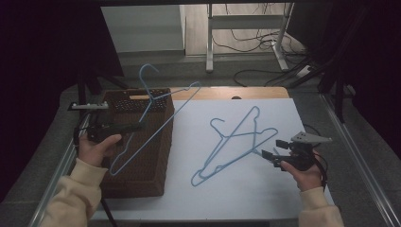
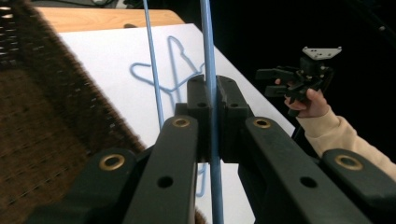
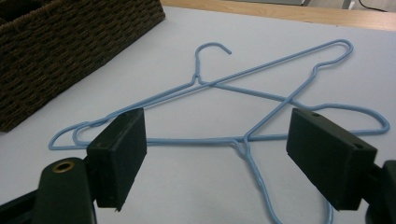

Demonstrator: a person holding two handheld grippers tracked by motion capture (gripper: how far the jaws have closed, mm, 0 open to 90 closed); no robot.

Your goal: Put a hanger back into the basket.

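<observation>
Left gripper (image 1: 135, 126) is clamped tight on a blue wire hanger (image 1: 156, 113), held up over the wicker basket (image 1: 142, 179). Right gripper (image 1: 270, 150) hangs with jaws wide apart, two more hangers (image 3: 243, 107) lying crossed just past its fingertips on open white board (image 1: 236, 198).

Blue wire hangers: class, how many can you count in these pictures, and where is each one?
3. One hanger is clamped in the left gripper above the basket. Two crossed hangers lie overlapping on the white table. Others could be hidden inside the basket.
</observation>
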